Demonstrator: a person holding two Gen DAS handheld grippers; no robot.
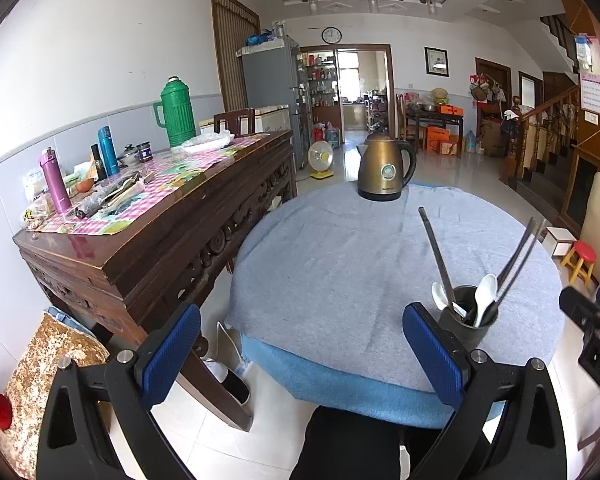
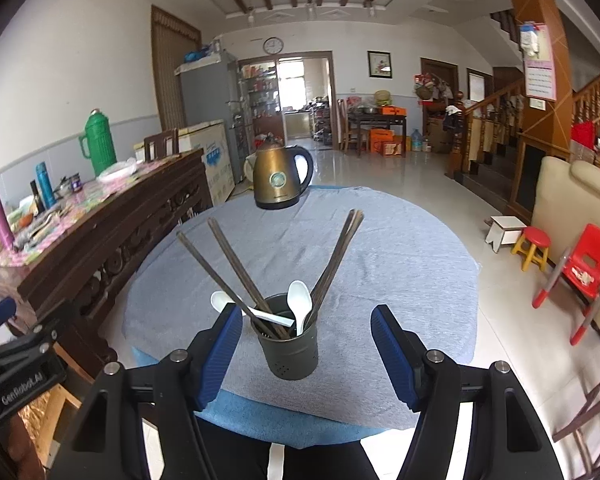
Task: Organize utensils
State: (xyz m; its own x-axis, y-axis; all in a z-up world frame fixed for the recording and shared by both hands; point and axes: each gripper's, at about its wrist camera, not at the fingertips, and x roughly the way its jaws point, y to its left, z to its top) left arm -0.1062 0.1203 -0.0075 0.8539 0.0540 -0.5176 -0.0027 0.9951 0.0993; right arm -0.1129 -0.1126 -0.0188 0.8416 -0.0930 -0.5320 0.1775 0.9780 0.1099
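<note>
A round table [image 2: 380,248] covered in a grey cloth fills the middle of both views, and its surface is bare apart from two things. At the far edge, in the upper centre of the right wrist view, stands a bronze-coloured kettle [image 2: 281,178]. Near the lower centre stands a dark utensil holder [image 2: 288,350], upright, holding several dark chopsticks [image 2: 236,268] that fan out to upper left and upper right, and two white spoons [image 2: 300,304].

Judging by this, the sorting looks finished or nearly so: every utensil in sight is already in the holder, and none lies loose on the cloth. The next move probably calls only for drawing both tools back, or a check for stray pieces outside the frame.

The right gripper [image 2: 306,354] points forward and downward at the holder, its blue-padded jaws standing open with the holder between them; the left pad looks just beside the holder, though the curved lens makes contact hard to judge. The left gripper [image 1: 302,354] sits at the lower edge of the left wrist view, angled down over the near rim of the table, jaws wide open and empty, with the holder just beyond its right pad.
</note>
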